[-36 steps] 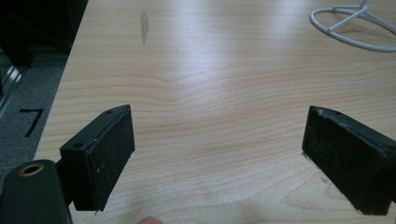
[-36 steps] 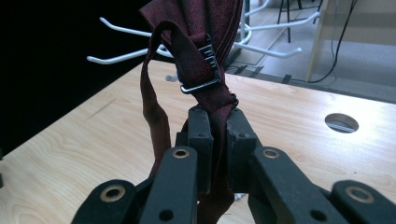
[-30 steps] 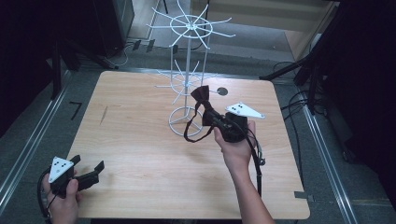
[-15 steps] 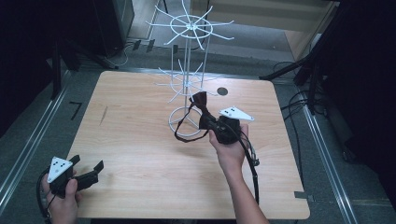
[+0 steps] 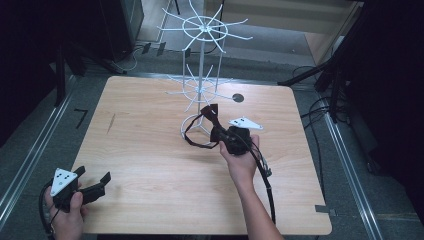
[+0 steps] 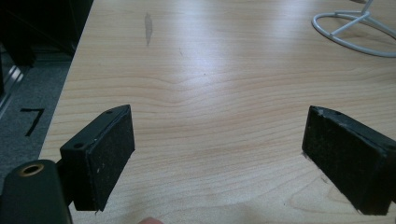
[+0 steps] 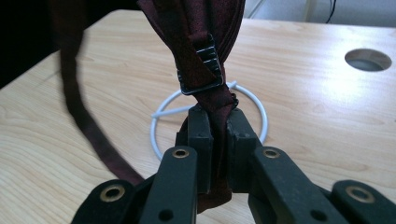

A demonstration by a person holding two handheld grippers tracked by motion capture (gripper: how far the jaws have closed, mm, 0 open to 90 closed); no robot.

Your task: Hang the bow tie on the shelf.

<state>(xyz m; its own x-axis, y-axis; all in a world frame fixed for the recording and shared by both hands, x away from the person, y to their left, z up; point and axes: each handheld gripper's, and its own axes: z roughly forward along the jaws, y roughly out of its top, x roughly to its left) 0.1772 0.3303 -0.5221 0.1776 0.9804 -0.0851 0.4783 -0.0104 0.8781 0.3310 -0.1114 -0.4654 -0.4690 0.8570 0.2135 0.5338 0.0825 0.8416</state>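
A dark maroon bow tie (image 5: pixel 210 116) with a looping strap (image 5: pixel 192 138) hangs in my right gripper (image 5: pixel 218 131), just in front of the white wire rack (image 5: pixel 201 75). In the right gripper view the jaws are shut on the bow tie (image 7: pixel 205 42) below its metal clasp (image 7: pixel 201 70), with the gripper (image 7: pixel 218 135) over the rack's base ring (image 7: pixel 254 114). My left gripper (image 5: pixel 95 181) rests low at the table's front left corner, held in a hand. Its pads (image 6: pixel 112 149) stand wide apart over bare wood, the gripper (image 6: pixel 219 156) open and empty.
The wooden table (image 5: pixel 150 165) has a round cable hole (image 5: pixel 238 98) at the back right. The rack's wire arms (image 5: pixel 220 30) spread out at two heights. A cable (image 5: pixel 265 175) trails from the right gripper along the forearm. Dark equipment stands beyond the table's edges.
My right gripper has carried the bow tie left and down, closer to the rack's base. The left gripper has stayed in place.
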